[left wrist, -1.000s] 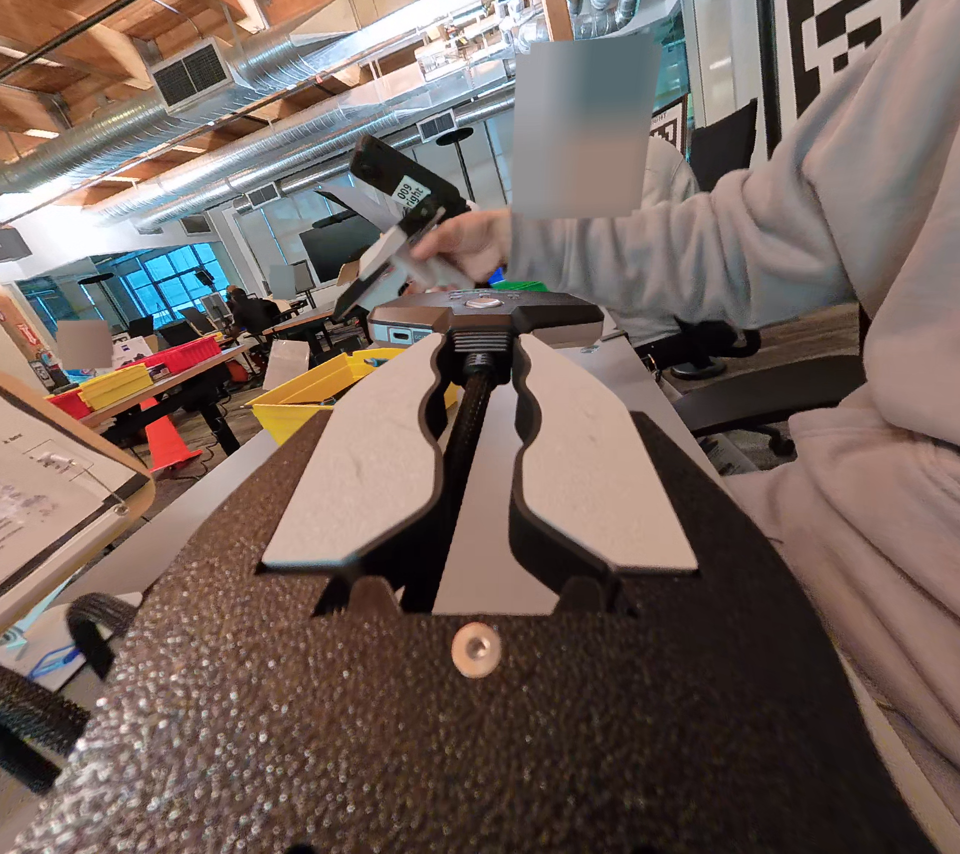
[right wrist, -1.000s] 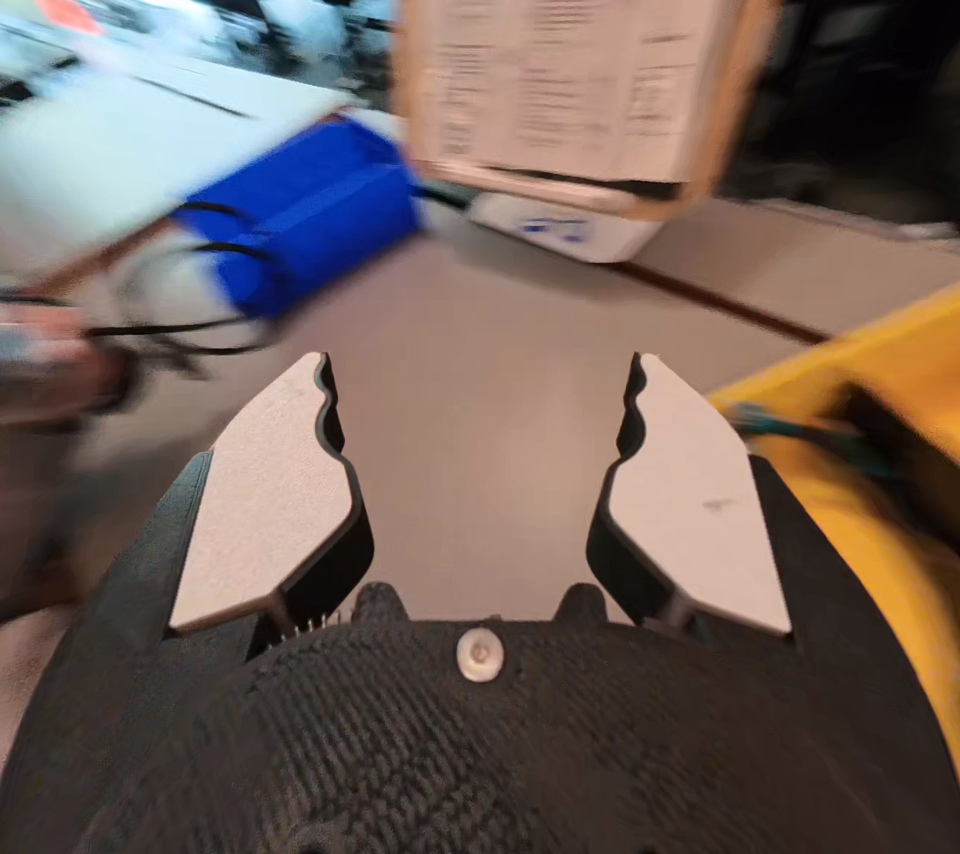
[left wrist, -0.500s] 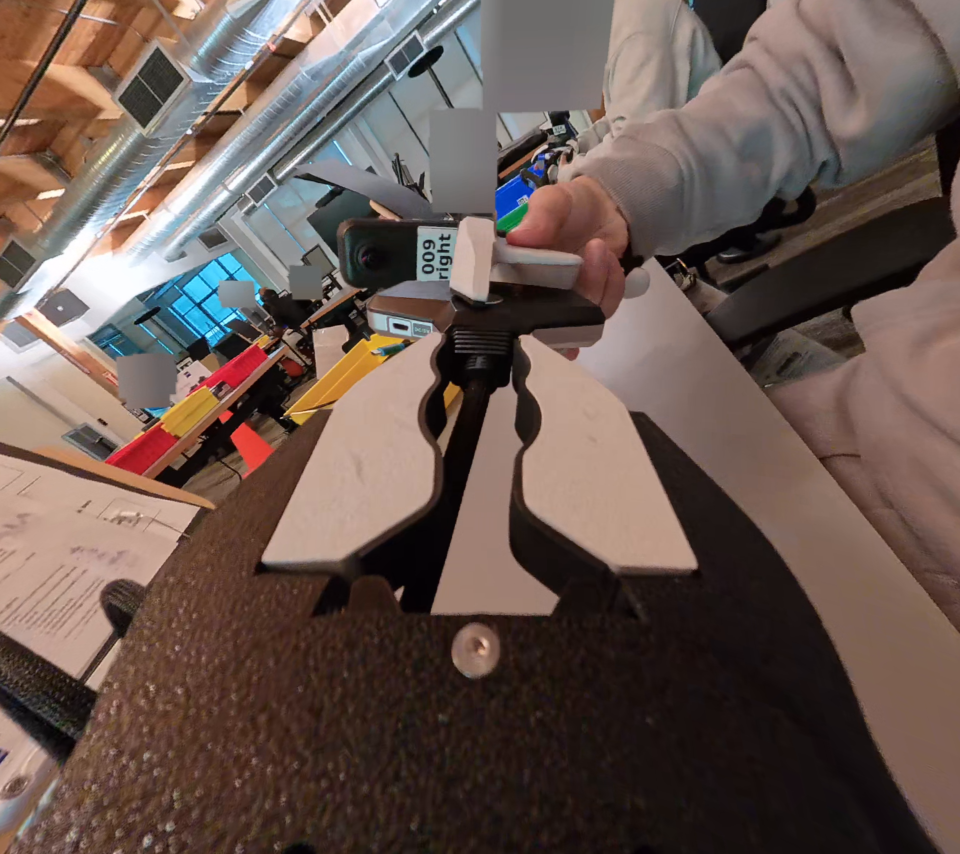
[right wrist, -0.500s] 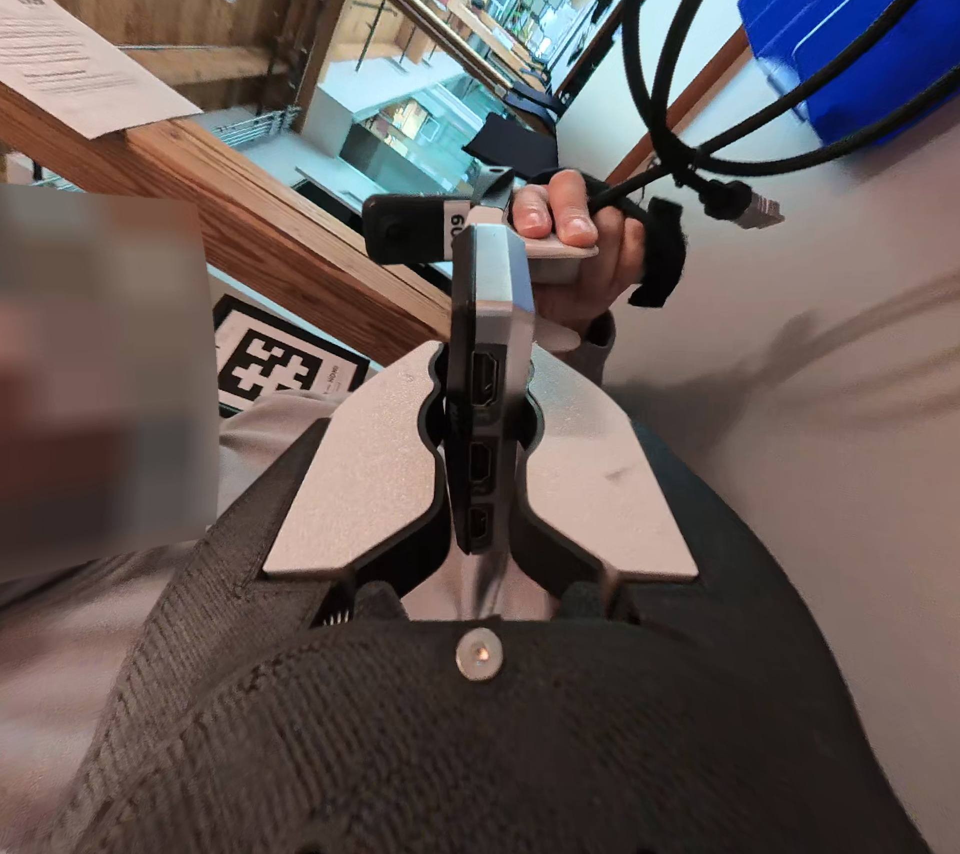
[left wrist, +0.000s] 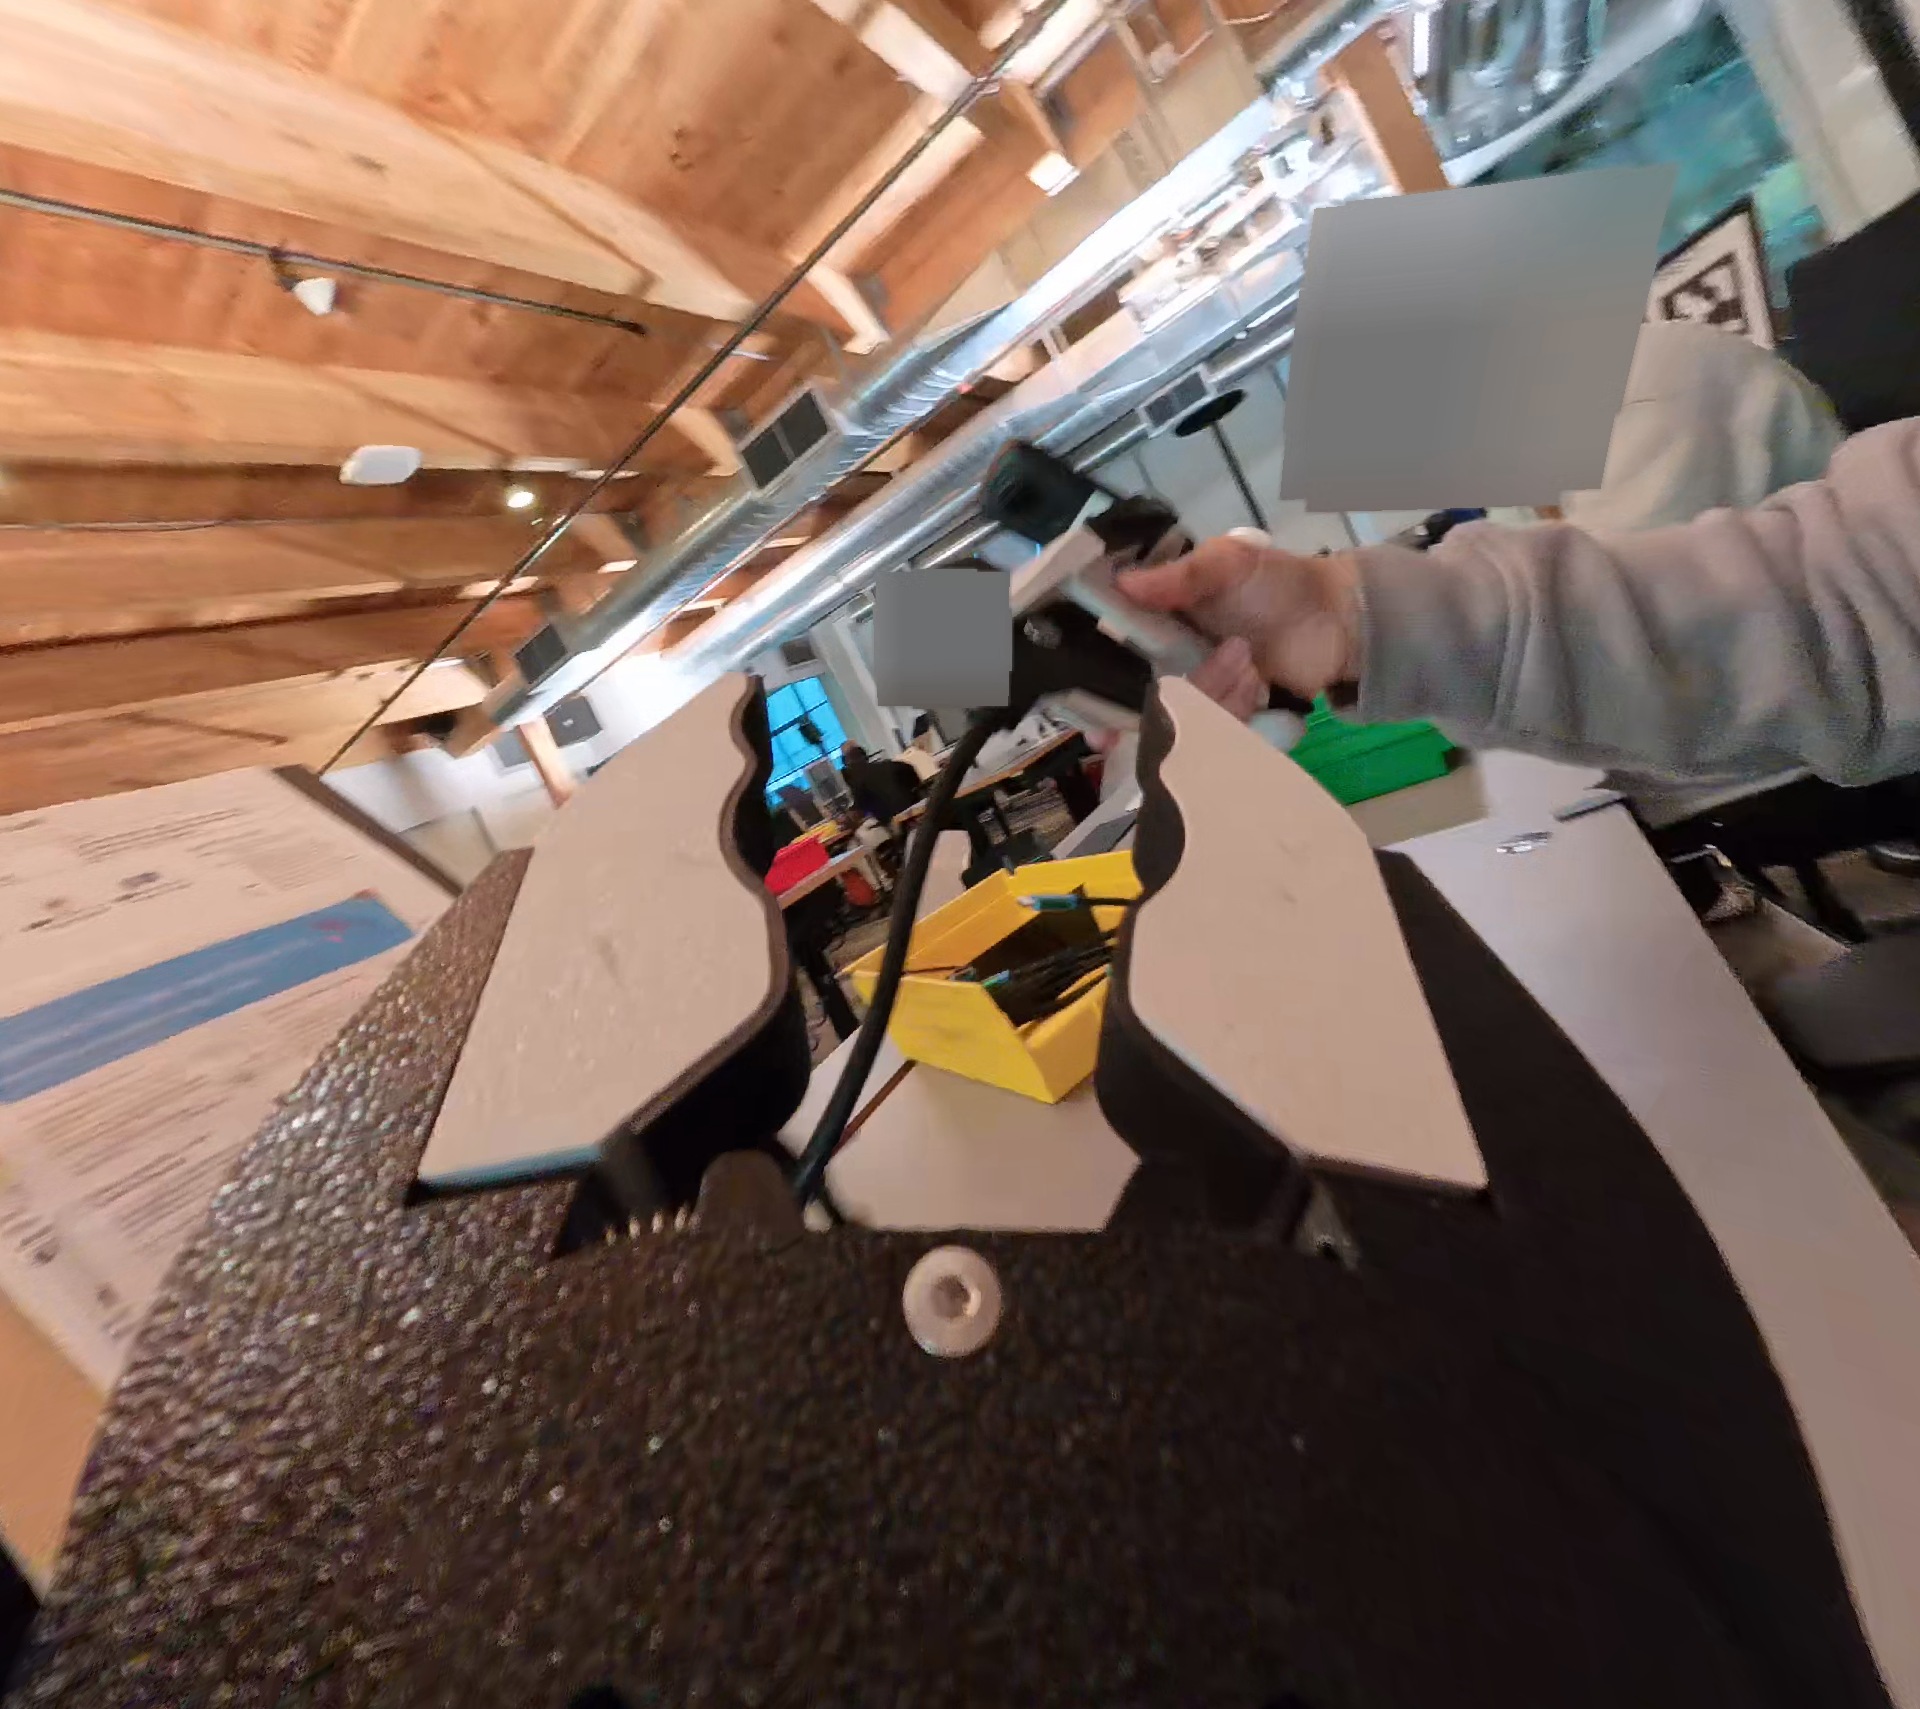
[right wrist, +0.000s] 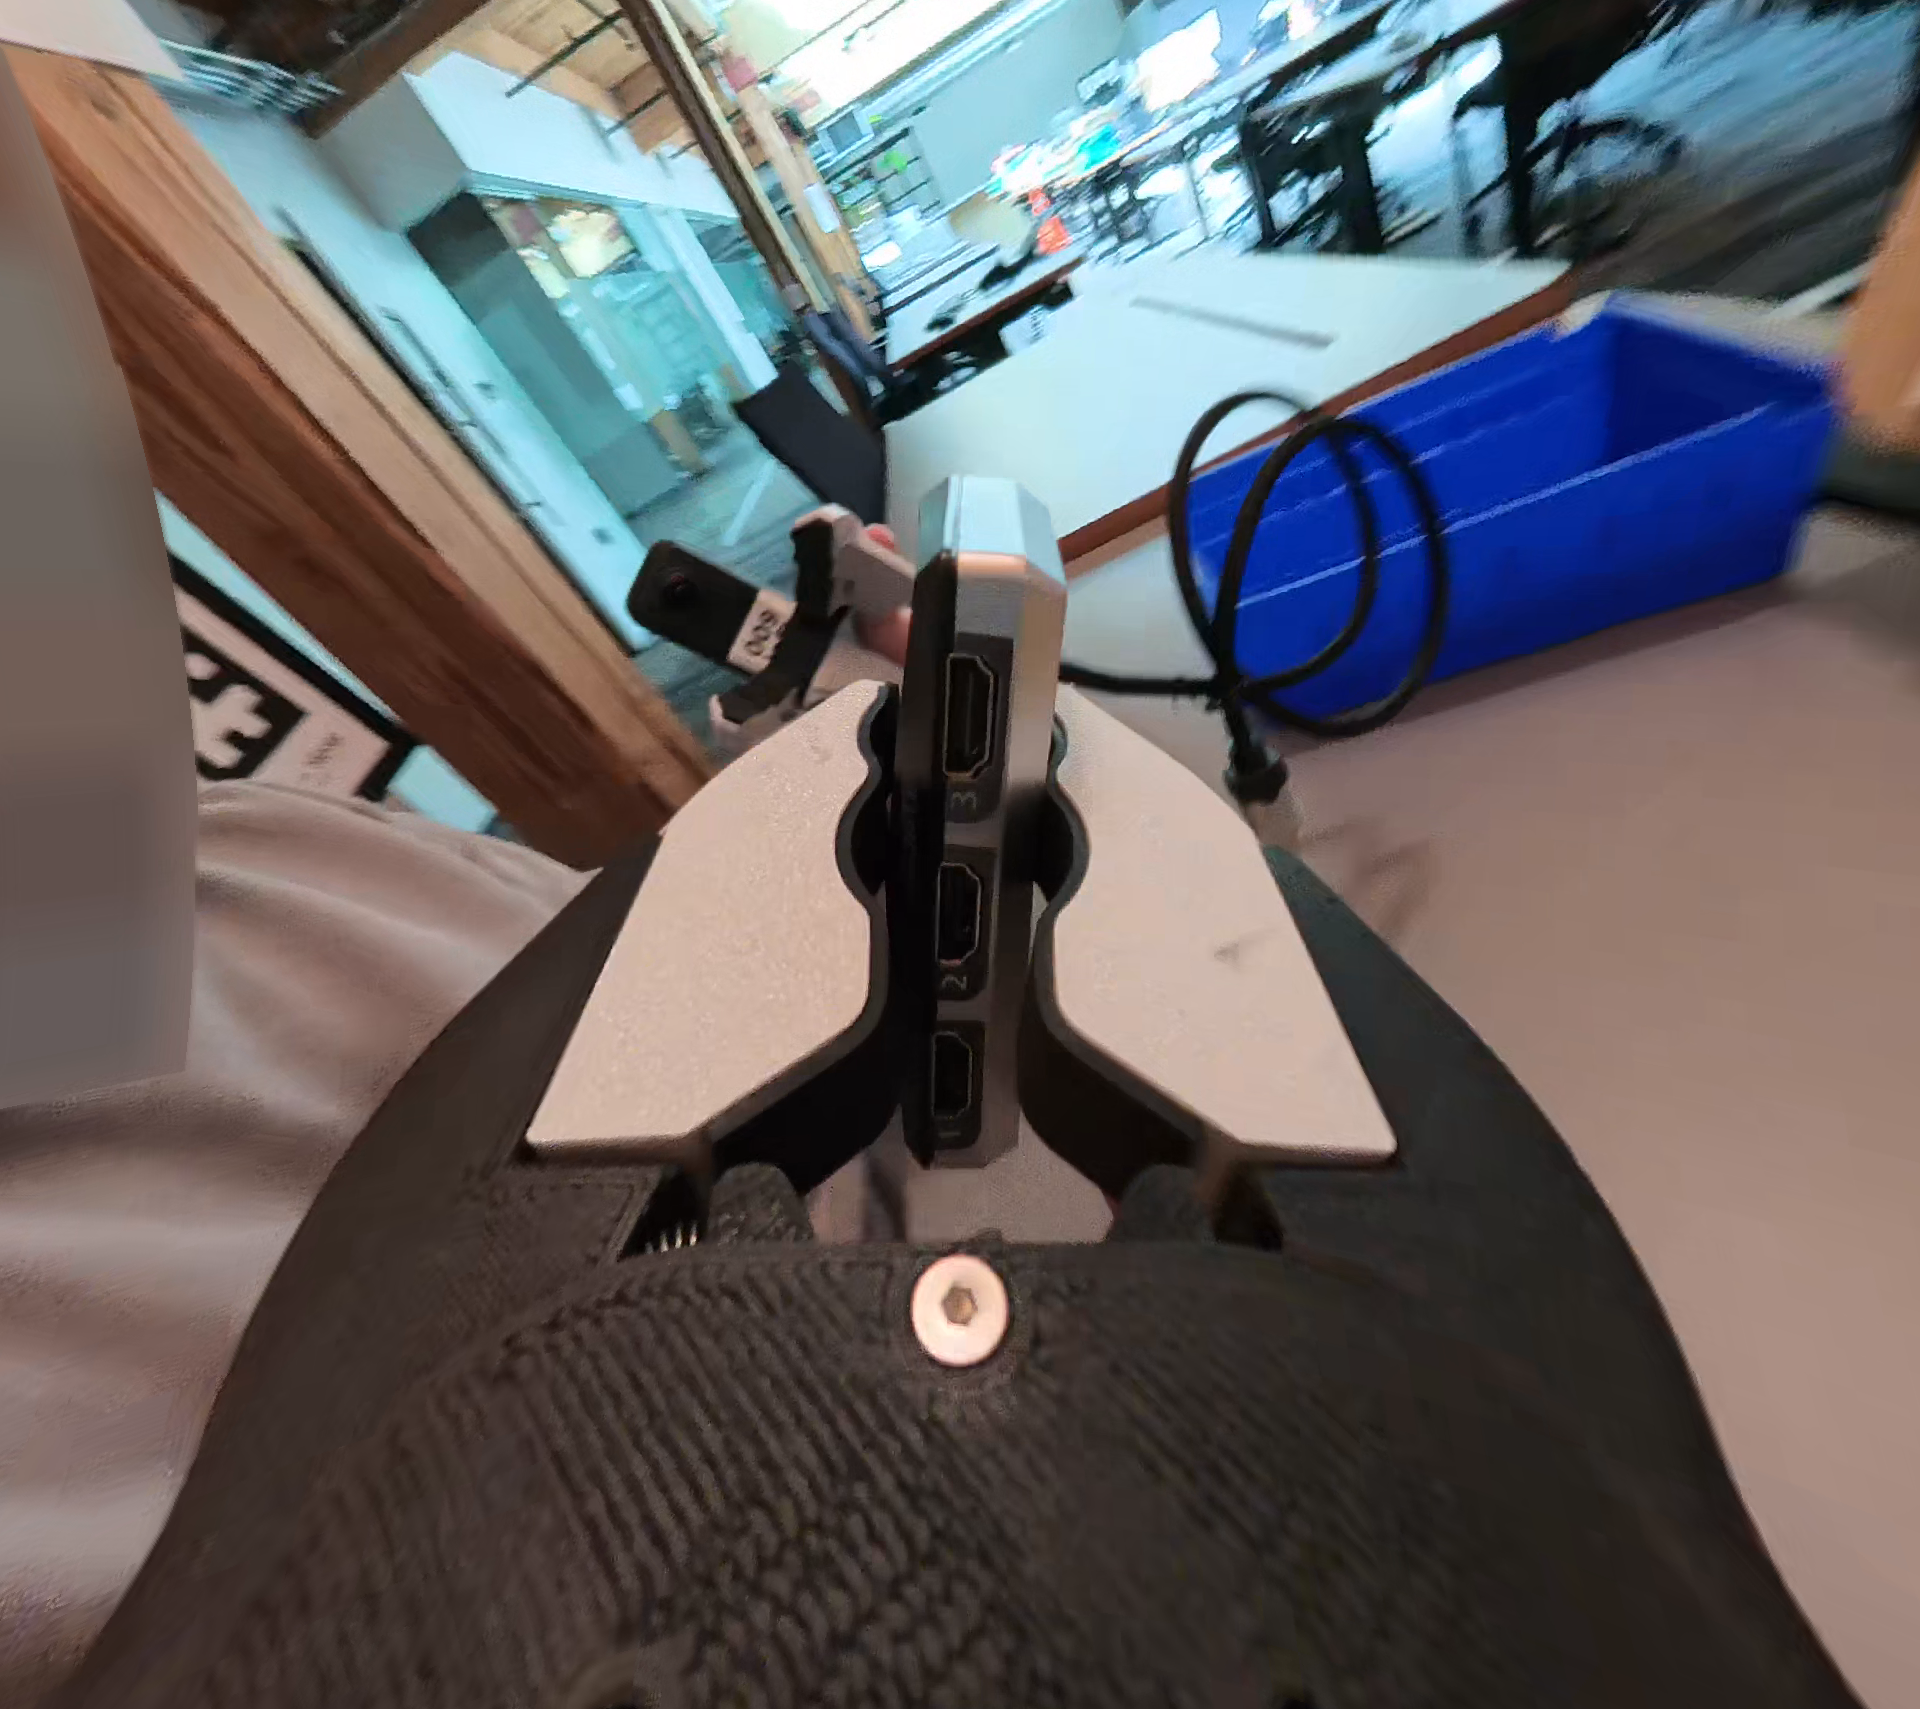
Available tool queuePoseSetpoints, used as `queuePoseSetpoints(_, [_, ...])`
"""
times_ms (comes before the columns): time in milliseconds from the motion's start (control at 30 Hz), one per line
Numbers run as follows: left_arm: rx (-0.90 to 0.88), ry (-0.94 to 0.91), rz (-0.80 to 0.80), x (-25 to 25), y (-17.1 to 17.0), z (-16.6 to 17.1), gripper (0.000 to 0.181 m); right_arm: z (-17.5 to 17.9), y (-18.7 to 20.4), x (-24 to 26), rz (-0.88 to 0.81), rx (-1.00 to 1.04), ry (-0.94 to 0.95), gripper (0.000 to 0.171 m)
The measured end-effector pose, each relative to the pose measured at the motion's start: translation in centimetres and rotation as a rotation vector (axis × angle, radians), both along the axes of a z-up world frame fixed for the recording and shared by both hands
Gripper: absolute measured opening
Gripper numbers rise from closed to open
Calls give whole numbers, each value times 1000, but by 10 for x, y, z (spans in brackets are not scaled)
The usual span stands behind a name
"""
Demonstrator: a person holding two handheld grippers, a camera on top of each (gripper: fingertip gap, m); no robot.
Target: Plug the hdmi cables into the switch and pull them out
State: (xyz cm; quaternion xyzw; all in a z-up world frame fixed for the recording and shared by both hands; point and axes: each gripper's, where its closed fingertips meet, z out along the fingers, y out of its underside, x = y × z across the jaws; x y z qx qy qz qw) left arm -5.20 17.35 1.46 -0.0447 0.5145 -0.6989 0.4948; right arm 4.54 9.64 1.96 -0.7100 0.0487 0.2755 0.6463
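Observation:
My right gripper [right wrist: 971, 714] is shut on the grey HDMI switch [right wrist: 997, 579], held on edge with three empty ports facing me. A black HDMI cable [right wrist: 1309, 558] runs from behind the switch into a coil by the blue bin, and its free plug [right wrist: 1257, 776] lies on the table. My left gripper [left wrist: 951, 724] is open with its jaws wide apart. The black cable [left wrist: 894, 932] passes loosely between the fingers, up toward the right gripper [left wrist: 1081, 610] in a hand. Its upper end is hidden behind a grey patch.
A yellow bin [left wrist: 997, 1005] of cables and a green bin [left wrist: 1361, 750] stand on the grey table [left wrist: 1558, 932]. A blue bin [right wrist: 1558, 506] sits at the table's far side. A paper-covered board [left wrist: 156, 984] is at left. A grey sleeve [left wrist: 1610, 620] crosses the right.
My left gripper has opened, let go of the cable's plug and drawn back from the switch. My right gripper still holds the switch. Both views have tilted.

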Motion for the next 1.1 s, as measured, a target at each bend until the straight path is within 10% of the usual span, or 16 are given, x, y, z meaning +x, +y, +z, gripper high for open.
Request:
queuePoseSetpoints(267, [-89, 166, 43, 38, 26, -32, 56, 103, -91, 118, -478, 55, -272, 25])
queuePoseSetpoints(500, [-95, 242, 37, 57, 25, -53, 55, 122, -147, 246, -848, -228, -484, 24])
queuePoseSetpoints(1100, [-114, 396, 0, 82, 27, -92, 52, -68, -153, 425, -887, -827, -319, 24])
